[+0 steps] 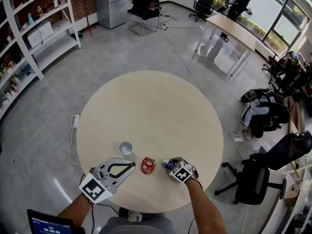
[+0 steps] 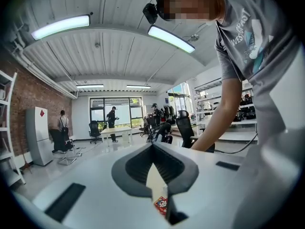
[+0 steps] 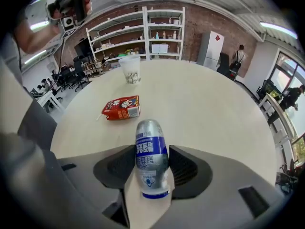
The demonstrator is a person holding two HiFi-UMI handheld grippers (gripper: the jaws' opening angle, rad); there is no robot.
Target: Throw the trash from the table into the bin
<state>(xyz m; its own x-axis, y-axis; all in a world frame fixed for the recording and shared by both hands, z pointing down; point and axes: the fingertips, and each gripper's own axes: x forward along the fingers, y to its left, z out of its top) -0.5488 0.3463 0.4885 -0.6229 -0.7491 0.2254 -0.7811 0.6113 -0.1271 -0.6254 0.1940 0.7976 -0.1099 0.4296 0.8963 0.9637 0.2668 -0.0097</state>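
On the near part of the round pale table point(image 1: 156, 106) lie a small plastic bottle point(image 1: 166, 163) with a blue label, a red drink carton point(image 1: 148, 165) and a white paper cup point(image 1: 126, 148). My right gripper point(image 1: 169, 165) points steeply down over the bottle. In the right gripper view the bottle point(image 3: 151, 159) lies on its side between the jaws of the right gripper point(image 3: 151, 152), which stand open round it. The carton point(image 3: 121, 108) and the cup point(image 3: 130, 69) lie beyond. My left gripper point(image 1: 132, 165) hovers left of the carton, shut and empty; the carton point(image 2: 161, 204) shows through the slit of the left gripper point(image 2: 152, 147).
Black office chairs point(image 1: 258, 174) stand right of the table. White shelving point(image 1: 34, 33) lines the far left wall, and a power strip point(image 1: 75, 121) lies on the floor at the table's left. A white desk point(image 1: 234, 30) stands far off. A small screen point(image 1: 48, 224) sits by my left arm.
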